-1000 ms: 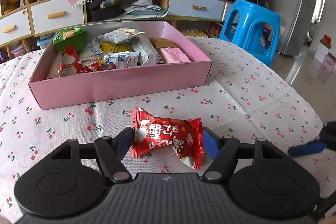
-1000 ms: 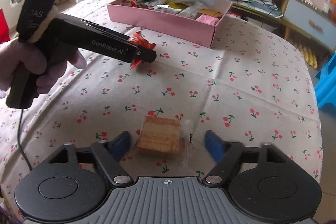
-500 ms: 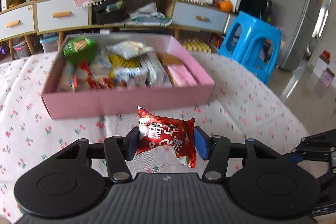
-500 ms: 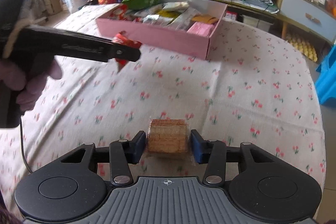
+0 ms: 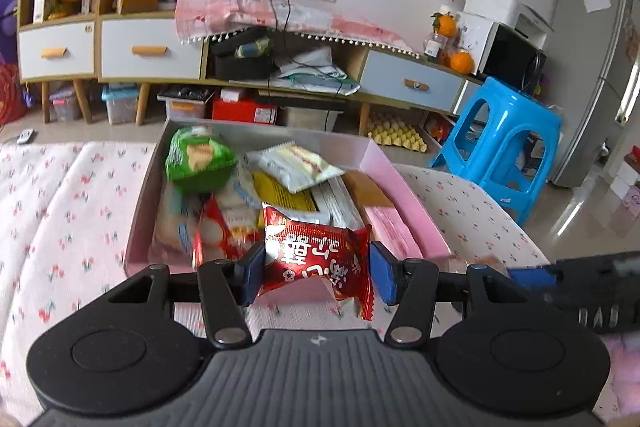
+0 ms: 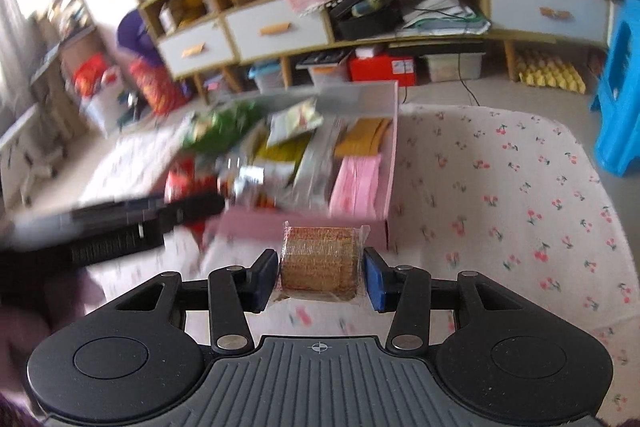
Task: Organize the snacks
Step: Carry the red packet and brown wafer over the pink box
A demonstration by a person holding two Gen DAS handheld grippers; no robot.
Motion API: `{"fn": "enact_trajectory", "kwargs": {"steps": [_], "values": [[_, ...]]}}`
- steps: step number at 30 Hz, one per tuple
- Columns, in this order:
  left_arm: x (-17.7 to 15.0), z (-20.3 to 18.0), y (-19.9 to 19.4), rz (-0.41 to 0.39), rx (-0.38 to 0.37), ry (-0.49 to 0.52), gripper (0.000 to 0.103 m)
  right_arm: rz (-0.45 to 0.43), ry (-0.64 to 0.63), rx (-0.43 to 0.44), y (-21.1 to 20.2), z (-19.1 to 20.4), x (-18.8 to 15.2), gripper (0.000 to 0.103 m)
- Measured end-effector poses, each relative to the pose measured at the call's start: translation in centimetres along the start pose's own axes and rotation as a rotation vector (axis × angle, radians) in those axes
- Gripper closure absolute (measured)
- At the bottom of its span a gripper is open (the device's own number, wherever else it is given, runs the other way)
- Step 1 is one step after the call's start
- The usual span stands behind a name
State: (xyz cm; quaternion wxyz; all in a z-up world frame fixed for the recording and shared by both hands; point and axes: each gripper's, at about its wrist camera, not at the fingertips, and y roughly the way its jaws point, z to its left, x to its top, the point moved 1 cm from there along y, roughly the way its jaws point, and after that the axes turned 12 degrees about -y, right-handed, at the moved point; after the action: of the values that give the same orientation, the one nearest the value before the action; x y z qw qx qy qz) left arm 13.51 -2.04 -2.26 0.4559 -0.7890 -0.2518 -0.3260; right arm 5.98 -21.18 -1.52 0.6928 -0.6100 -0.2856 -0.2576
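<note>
My left gripper point(image 5: 316, 273) is shut on a red snack packet point(image 5: 316, 257) and holds it in the air over the near wall of the pink box point(image 5: 412, 205), which holds several snack packs. My right gripper point(image 6: 320, 277) is shut on a clear-wrapped brown wafer block point(image 6: 318, 267), lifted just in front of the pink box point(image 6: 390, 163), near its right corner. The left gripper point(image 6: 120, 223) shows blurred at the left of the right wrist view. The right gripper point(image 5: 580, 283) shows at the right edge of the left wrist view.
The table has a white cherry-print cloth point(image 6: 500, 195). A blue plastic stool point(image 5: 504, 147) stands beyond the table's right side. Low cabinets with drawers point(image 5: 152, 51) and floor clutter lie behind the table.
Both grippers closed on their snacks, lifted them off the cloth and moved forward to the pink box. The red packet now hangs over the box's near wall.
</note>
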Motion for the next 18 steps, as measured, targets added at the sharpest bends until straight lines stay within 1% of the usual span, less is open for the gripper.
{"fn": "enact_trajectory", "kwargs": {"steps": [4,5,9,12,16,18], "values": [[0.7,0.1,0.9,0.004,-0.006,0.047,0.052,-0.017,0.126,0.017,1.7,-1.5,1.9,0.059],[0.7,0.2,1.1,0.007,-0.005,0.056,0.052,-0.020,0.141,0.018,2.1,-1.7,2.3,0.059],[0.7,1.0,1.9,0.022,0.020,0.069,0.051,-0.012,0.170,0.013,3.8,-2.3,3.1,0.059],[0.7,1.4,2.2,0.031,0.017,0.062,0.049,-0.008,0.190,0.029,4.9,-2.4,3.2,0.058],[0.8,1.3,2.5,0.034,0.008,0.073,0.048,-0.003,0.201,0.027,5.9,-2.5,3.1,0.057],[0.8,1.3,2.6,0.033,0.003,0.073,0.047,-0.007,0.205,0.027,6.1,-2.7,3.2,0.055]]}}
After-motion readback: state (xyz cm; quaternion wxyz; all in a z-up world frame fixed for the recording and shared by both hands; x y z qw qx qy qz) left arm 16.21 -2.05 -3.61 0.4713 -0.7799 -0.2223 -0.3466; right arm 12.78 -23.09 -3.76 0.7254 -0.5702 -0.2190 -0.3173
